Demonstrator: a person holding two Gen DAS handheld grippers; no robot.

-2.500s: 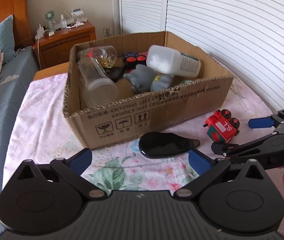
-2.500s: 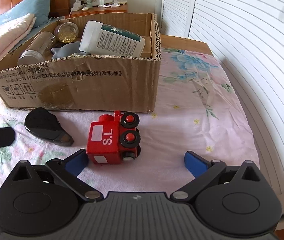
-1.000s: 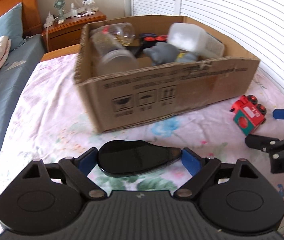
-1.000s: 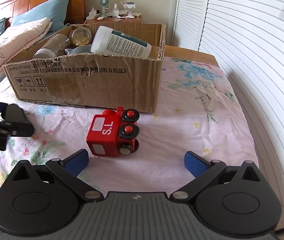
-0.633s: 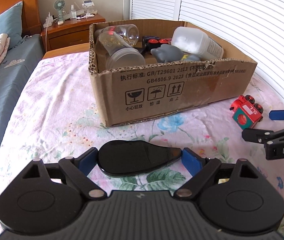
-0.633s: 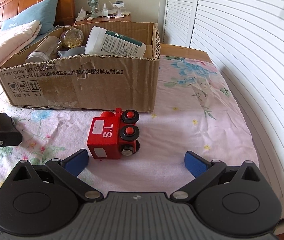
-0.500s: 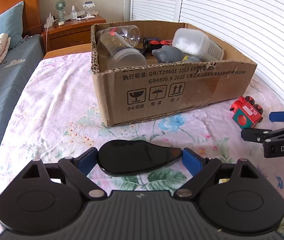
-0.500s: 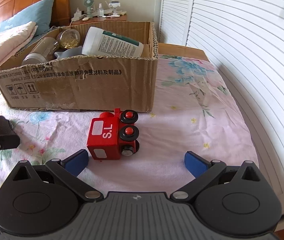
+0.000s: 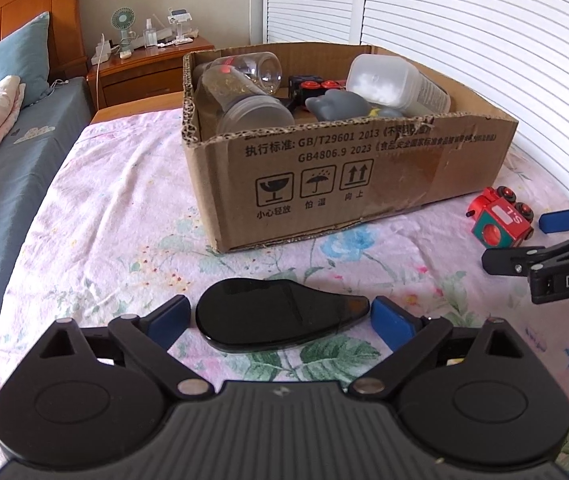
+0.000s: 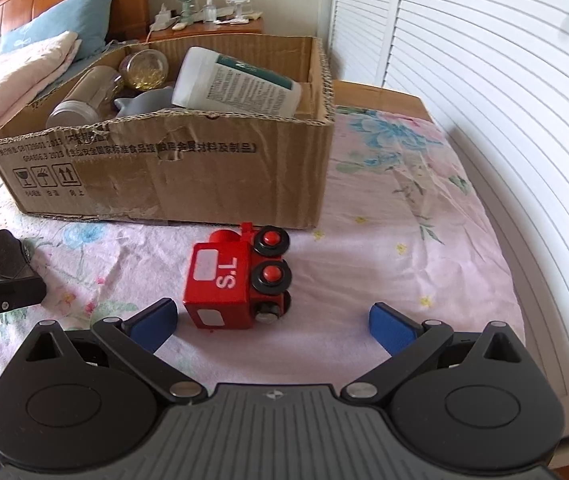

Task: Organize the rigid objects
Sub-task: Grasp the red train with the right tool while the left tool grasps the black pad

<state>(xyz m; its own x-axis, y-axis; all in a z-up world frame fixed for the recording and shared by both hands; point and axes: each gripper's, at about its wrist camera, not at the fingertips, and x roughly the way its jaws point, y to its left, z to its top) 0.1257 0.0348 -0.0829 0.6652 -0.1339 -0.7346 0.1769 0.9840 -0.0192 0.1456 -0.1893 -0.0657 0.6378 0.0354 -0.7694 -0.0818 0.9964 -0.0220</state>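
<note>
A glossy black teardrop-shaped object (image 9: 276, 320) lies on the floral sheet between the fingers of my left gripper (image 9: 278, 312). Its jaws are opening, and a thin gap shows at each blue pad. A red toy train (image 10: 240, 280) marked "S.L" lies on its side inside my open right gripper (image 10: 272, 312), close to the left finger and untouched. Behind both stands a cardboard box (image 9: 344, 168) holding jars, a white bottle and a grey toy. The left wrist view also catches the train (image 9: 500, 220) beside the right gripper's fingers (image 9: 564, 220).
White louvred doors (image 10: 484, 80) run along the right, past the bed's edge. A wooden nightstand (image 9: 152, 64) with a small fan stands behind the box. Pillows (image 10: 24, 68) and a blue cover (image 9: 0, 184) lie to the left. The left gripper's fingers (image 10: 8, 292) show at the right view's left edge.
The left gripper came up around the black object and pressed its pads on it; the pads have now parted from it slightly. The right gripper stays around the train.
</note>
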